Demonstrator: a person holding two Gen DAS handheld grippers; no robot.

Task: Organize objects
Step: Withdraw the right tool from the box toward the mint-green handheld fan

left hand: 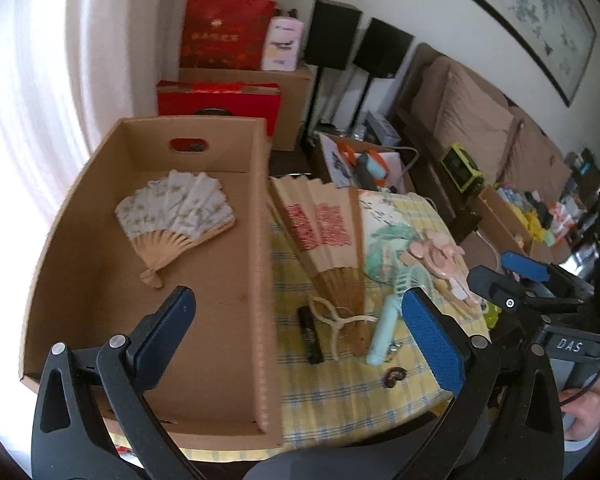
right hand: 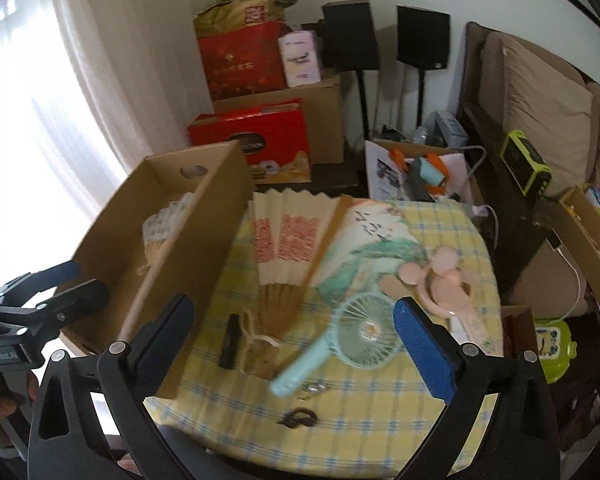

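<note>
An open cardboard box (left hand: 260, 240) (right hand: 204, 216) stands on the left of the table and holds a small white folding fan (left hand: 176, 212). On the yellow checked cloth (left hand: 340, 392) (right hand: 360, 432) lie a large tan fan with red print (left hand: 320, 232) (right hand: 288, 240), a painted fan (left hand: 384, 220) (right hand: 364, 236), a mint handheld fan (left hand: 384, 328) (right hand: 360, 332), a pink handheld fan (left hand: 444, 260) (right hand: 444, 280), a black stick (left hand: 310, 334) (right hand: 230, 340) and a dark hair tie (left hand: 394, 376) (right hand: 298, 418). My left gripper (left hand: 296, 320) (right hand: 56, 280) is open and empty over the box wall. My right gripper (right hand: 296, 328) (left hand: 512, 276) is open and empty above the mint fan.
Red gift boxes (left hand: 220, 100) (right hand: 256, 132) and cartons stand behind the table. Two black speakers (right hand: 384, 36) on stands are by the wall. A sofa (right hand: 540, 112) and cluttered boxes (left hand: 360, 160) lie to the right.
</note>
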